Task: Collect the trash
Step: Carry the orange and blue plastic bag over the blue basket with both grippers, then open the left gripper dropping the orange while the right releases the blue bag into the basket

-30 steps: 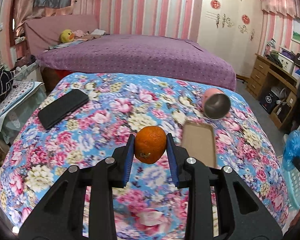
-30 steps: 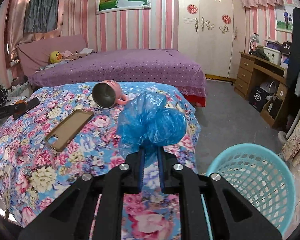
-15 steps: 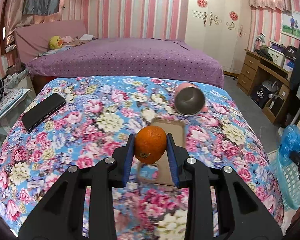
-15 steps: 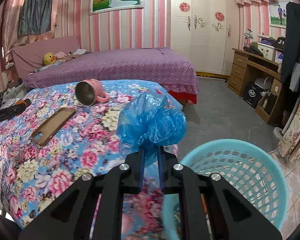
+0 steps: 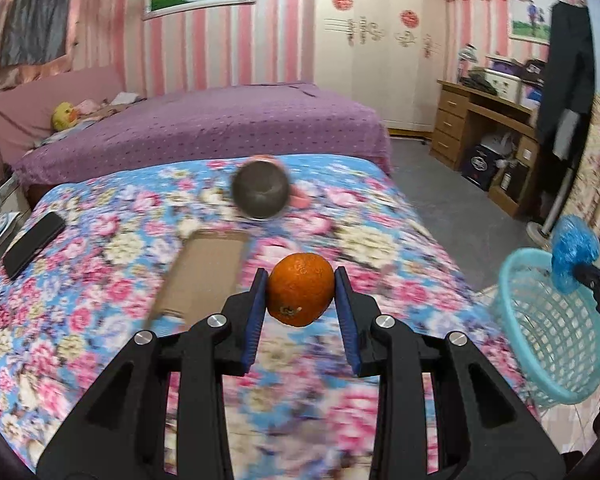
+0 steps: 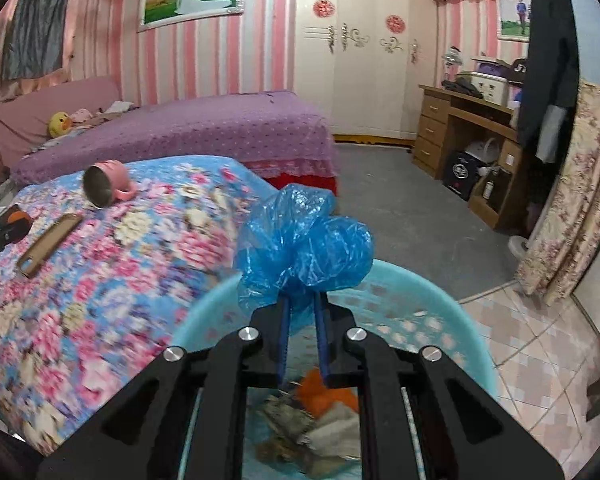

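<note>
Progress: the basket [image 6: 452, 304] already holds some rubbish; through the right gripper's frame I see crumpled grey-brown scraps and something orange [image 6: 324, 396] at the bottom. Two more pieces are in hand and not yet dropped. So, by my reading, the task is partly done, with both releases left.

Right gripper [image 6: 302, 308]: clenched on a crumpled blue plastic bag [image 6: 304, 240], the jaws nearly together with the bag bunched out beyond the tips. It hangs above the basket opening, over the rim nearest the bed. From the left wrist view the same bag [image 5: 574, 252] sits just above the basket's far rim [image 5: 516, 256]. Release looks due.

Left gripper [image 5: 301, 294]: grasping an orange [image 5: 301, 294] between the blue pads, held by its sides, stem end turned down and toward the camera. It is above the flowered bedspread [image 5: 100, 272], near the edge that faces the basket, and well apart from the basket. It has to cross that edge before dropping.

Left on the bedspread: a flat brown piece of card [image 5: 204, 276] near the middle, possibly trash; a pink mug [image 5: 262, 194] lying on its side beyond it; a black phone [image 5: 34, 244] at the left edge. Mug and phone are likely not trash.

Both views show motion blur on the bedspread.
</note>
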The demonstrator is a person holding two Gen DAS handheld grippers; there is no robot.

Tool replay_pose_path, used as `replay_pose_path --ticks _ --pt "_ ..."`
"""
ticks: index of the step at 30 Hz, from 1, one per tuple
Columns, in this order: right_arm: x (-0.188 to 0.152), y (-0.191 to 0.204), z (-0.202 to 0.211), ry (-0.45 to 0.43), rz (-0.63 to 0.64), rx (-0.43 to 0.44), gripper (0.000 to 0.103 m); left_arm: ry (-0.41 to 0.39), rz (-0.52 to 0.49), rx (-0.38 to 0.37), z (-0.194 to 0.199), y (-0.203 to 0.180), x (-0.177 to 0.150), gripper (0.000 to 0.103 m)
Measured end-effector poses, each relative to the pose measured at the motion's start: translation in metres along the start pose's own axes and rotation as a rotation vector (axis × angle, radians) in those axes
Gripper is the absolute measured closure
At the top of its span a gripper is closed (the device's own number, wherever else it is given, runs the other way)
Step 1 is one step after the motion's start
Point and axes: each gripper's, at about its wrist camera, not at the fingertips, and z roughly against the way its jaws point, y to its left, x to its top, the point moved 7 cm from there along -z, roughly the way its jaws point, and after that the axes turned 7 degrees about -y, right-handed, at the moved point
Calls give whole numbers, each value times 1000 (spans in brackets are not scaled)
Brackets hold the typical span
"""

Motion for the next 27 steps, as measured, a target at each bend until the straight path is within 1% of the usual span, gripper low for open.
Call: replay_pose_path --ticks 2,6,12,16,19,24,25,26,27 --pt "-3 -16 3 -1 -12 -15 91 -6 -12 -29 1 -23 -5 71" --pt "-12 -48 8 4 -47 -43 91 -20 -4 -95 3 -62 -12 71" --pt "-22 -83 12 12 -74 -82 91 3 -75 -167 3 -134 -24 71" --pt "-27 -93 12 19 -80 -90 91 13 -97 -217 6 -173 -30 70" --pt "-31 -95 11 30 -72 -92 91 6 -116 -241 6 -200 -28 69" --pt "-32 -99 13 26 -87 -91 91 29 -104 -277 1 -219 -25 68" --pt "-33 -100 13 23 -92 -93 91 36 -104 -284 0 -222 -25 65" --pt "-32 -102 14 19 -98 -95 91 39 -106 -282 -2 -226 -24 54" --pt "-31 -102 15 18 -101 -96 91 37 -105 -275 -3 -226 -24 46"
